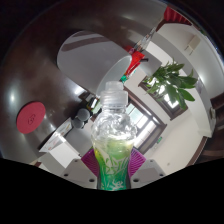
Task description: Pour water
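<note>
Gripper view, tilted steeply so the room appears upended: a clear plastic water bottle [112,140] stands upright between the two fingers of the tool [112,166], filling the middle of the scene. Its pale cap sits at the top, the ribbed body narrows toward the neck, and a green tint shows through the lower half, where a label or reflection wraps the plastic. A magenta pad [91,163] presses against one side of the bottle and its twin meets the other side, so the tool is closed on the bottle and holds it.

Beyond the bottle, a round white table [80,55] fills the far middle of the room, its rim curving above the cap. A red tapered object [129,66], too small to identify, rises near the table's edge just beyond the bottle cap. A leafy green plant [172,82] spreads well to one side of it, against pale walls. On the opposite side, a round red disc [31,116] lies on a dark surface. White furniture, possibly chairs [62,145], crowds the space beside the bottle's lower half, though its shape cannot be made out with certainty.
</note>
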